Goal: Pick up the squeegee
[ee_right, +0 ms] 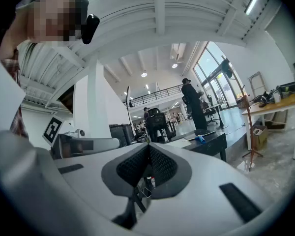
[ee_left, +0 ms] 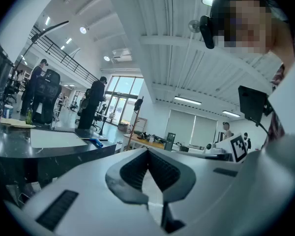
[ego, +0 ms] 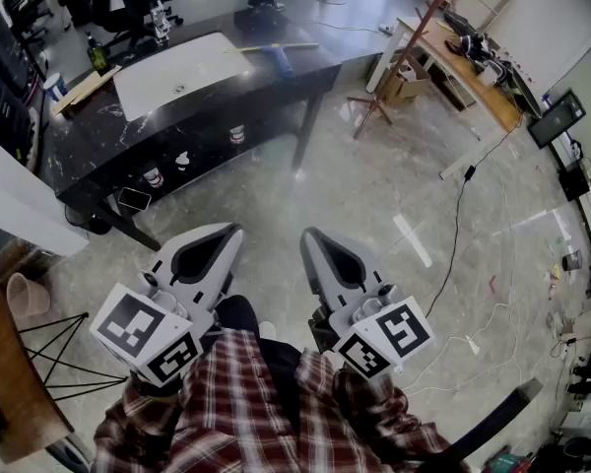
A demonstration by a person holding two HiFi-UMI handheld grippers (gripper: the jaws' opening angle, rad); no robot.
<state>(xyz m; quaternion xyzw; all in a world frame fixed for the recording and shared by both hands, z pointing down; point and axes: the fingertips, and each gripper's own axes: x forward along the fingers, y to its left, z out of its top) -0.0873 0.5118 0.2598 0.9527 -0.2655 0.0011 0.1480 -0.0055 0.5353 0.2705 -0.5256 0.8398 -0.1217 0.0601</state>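
The squeegee (ego: 279, 57), with a blue handle and a long thin blade, lies on the far side of the black table (ego: 89, 156). It is small and distant in the left gripper view (ee_left: 95, 142) and in the right gripper view (ee_right: 200, 138). Both grippers are held level close to the person's plaid shirt, over the floor and well short of the table. My left gripper (ego: 227, 233) is shut with nothing in it, and its jaws meet at the tip (ee_left: 147, 151). My right gripper (ego: 310, 235) is shut and empty too (ee_right: 148, 146).
A white board (ego: 177, 72) and a green bottle (ego: 98, 55) lie on the table, with small cups on the shelf below it. A wooden workbench (ego: 473, 67) stands at the right, a black cable (ego: 458, 235) crosses the floor, and a wire stool (ego: 39, 353) is at the left. People stand beyond the table.
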